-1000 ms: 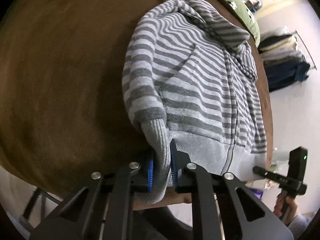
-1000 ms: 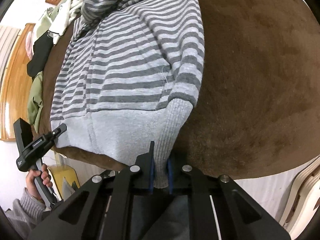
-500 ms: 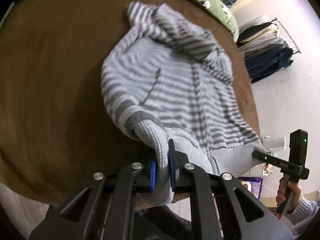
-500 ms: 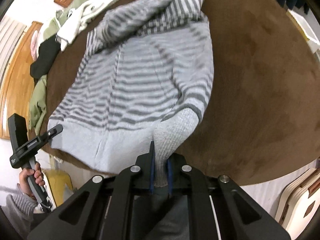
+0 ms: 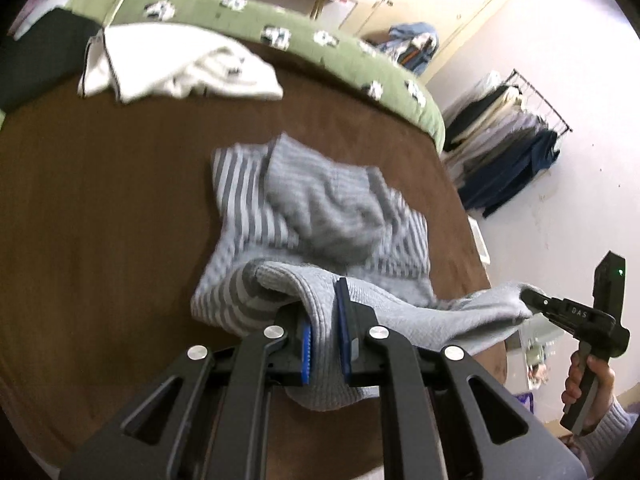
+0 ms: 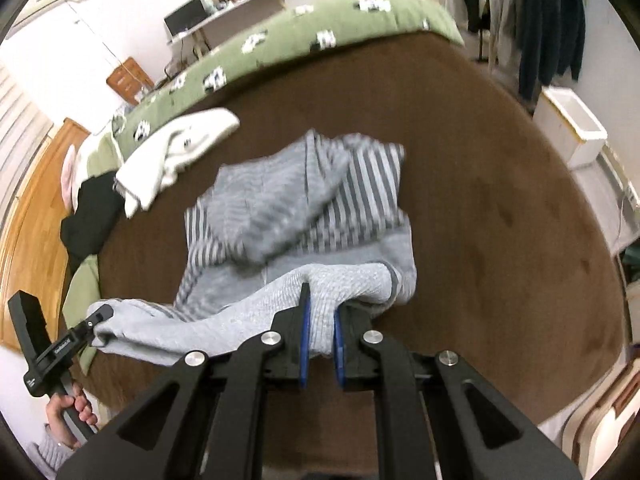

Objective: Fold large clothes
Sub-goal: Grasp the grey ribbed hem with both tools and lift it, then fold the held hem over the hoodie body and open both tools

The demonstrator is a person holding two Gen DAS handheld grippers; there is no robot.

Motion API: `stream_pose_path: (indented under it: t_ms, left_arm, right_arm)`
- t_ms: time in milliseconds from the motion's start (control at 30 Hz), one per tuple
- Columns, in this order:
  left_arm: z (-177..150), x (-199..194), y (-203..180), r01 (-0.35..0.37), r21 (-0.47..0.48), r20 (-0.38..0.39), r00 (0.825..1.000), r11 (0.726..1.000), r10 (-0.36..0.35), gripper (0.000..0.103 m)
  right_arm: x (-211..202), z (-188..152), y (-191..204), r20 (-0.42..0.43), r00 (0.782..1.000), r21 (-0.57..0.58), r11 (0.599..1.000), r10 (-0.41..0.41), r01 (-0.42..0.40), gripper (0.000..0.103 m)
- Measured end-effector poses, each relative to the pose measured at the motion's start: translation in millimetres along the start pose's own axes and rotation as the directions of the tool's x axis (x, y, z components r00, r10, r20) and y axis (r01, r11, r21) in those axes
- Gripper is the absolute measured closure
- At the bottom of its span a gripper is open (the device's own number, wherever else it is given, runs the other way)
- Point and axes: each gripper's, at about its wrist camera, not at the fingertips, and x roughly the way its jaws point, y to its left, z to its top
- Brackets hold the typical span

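A grey striped hoodie (image 5: 320, 216) lies on the brown bed cover, its lower half lifted and carried over its upper half. My left gripper (image 5: 324, 344) is shut on the ribbed hem at the hoodie's left corner. My right gripper (image 6: 320, 340) is shut on the ribbed hem at the right corner; it also shows in the left wrist view (image 5: 532, 304), gripping the hem's far end. The left gripper shows in the right wrist view (image 6: 100, 316). The hem stretches between both grippers above the hoodie (image 6: 304, 208).
A white garment (image 5: 176, 68) and a black one (image 6: 92, 216) lie at the far side of the brown cover (image 5: 100, 220). A green patterned blanket (image 5: 280, 36) runs along the back. A clothes rack (image 5: 508, 144) and a white bin (image 6: 572, 128) stand beside the bed.
Both grippers have lifted the hem off the bed's near edge and carried it forward over the hoodie's body. The hoodie now looks folded, shorter and bunched.
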Motion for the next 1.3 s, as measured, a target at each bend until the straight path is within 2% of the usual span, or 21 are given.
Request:
stream_pose_path:
  t_ms: [167,333,500,633,800,933,1067,1200,1300]
  left_arm:
    - [50,22,-10,-0.006,0.037,0.042,0.999,0.999,0.004,0.090]
    - [102,66,-18,-0.070,0.009,0.069,0.995,0.998,0.069,0.090]
    - [135,133,-11,-0.140,-0.008,0.050,0.989,0.990,0.141,0.090]
    - [144,190,6,-0.202,-0.031,0.003,0.979,0.979,0.202,0.089]
    - [135,255,35,-0.294,-0.057,-0.065,0.955,0.954,0.290,0.084]
    - [128,279,49,-0.303,-0.102,-0.067,0.952,0.948,0.297,0.081]
    - [125,282,48,-0.310,-0.113,-0.053,0.951,0.944,0.306,0.081]
    - [123,280,53,-0.279,-0.150,-0.050,0.960,0.949,0.274,0.081]
    - [125,279,58,-0.245,-0.196,-0.062,0.970,0.950,0.237,0.074]
  right_arm:
    - [10,55,11,0.105,0.994,-0.036,0.999,-0.029,0.033,0.094]
    - [50,107,7,0.157,0.987,-0.005,0.999,-0.033,0.035,0.093]
    - [111,155,-7,0.138,0.990,0.015,0.999,-0.037,0.035,0.093]
    - [181,181,-16,0.080,0.995,-0.047,0.996,-0.067,0.071,0.093]
    - [262,183,-30,0.000,0.995,-0.076,0.992,-0.102,0.101,0.093]
    - [302,176,-40,-0.050,0.993,-0.076,0.992,-0.106,0.102,0.091]
    - [312,173,-41,-0.049,0.993,-0.096,0.990,-0.108,0.103,0.090]
    - [310,175,-40,-0.050,0.993,-0.107,0.989,-0.104,0.099,0.088]
    - [307,180,-39,-0.067,0.994,-0.102,0.991,-0.091,0.084,0.078]
